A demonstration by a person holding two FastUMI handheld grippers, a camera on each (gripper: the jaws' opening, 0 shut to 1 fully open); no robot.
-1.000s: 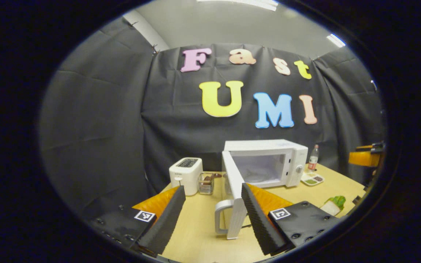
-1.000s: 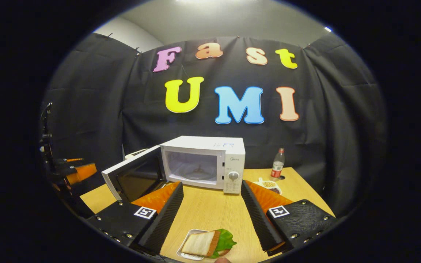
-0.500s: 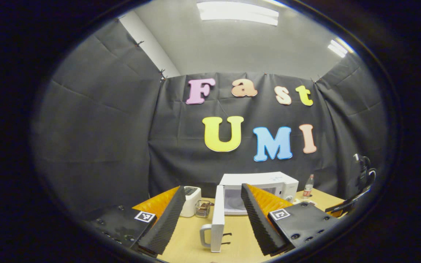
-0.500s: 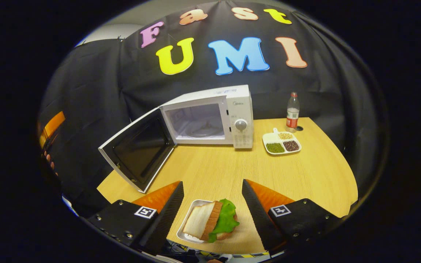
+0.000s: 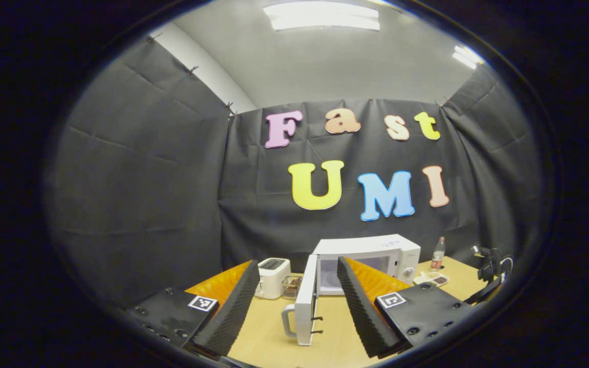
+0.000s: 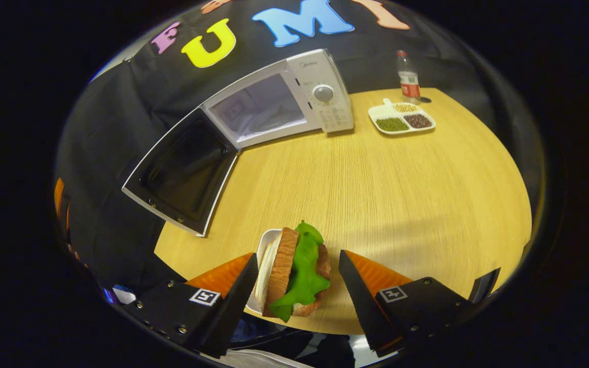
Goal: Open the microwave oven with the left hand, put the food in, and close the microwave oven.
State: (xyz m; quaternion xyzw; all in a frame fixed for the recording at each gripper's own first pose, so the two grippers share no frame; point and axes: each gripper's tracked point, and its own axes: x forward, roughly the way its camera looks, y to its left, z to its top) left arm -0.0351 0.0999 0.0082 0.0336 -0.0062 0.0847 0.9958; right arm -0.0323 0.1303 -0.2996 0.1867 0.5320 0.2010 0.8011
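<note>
On my right gripper (image 6: pixel 297 286) the jaws stand wide apart, holding nothing. The sandwich (image 6: pixel 294 273) lies between them on its small white tray (image 6: pixel 265 244), toast slices and green lettuce on edge, close to my left finger (image 6: pixel 241 283) and with a gap to the other; I cannot tell whether that finger touches the tray. It sits at the near edge of the wooden table (image 6: pixel 376 189).

Well ahead of these jaws and off to their left stands the white microwave (image 6: pixel 320 97), its door (image 6: pixel 182 171) swung fully out, dark inner face showing and the cavity bare to view. To the right of the jaws' line, far across the table, sits a divided dish of beans (image 6: pixel 402 116) with a bottle (image 6: pixel 407 76) just behind it.

My left gripper (image 5: pixel 299 306) is also spread wide and grips nothing. Between its fingers I see the open door edge-on (image 5: pixel 304 301), handle (image 5: pixel 288 321) to the left, apart from both fingers. Beyond it is the oven body (image 5: pixel 376 253), and left of the door a toaster (image 5: pixel 272 277) with a small glass container (image 5: pixel 291 287) beside it.
</note>
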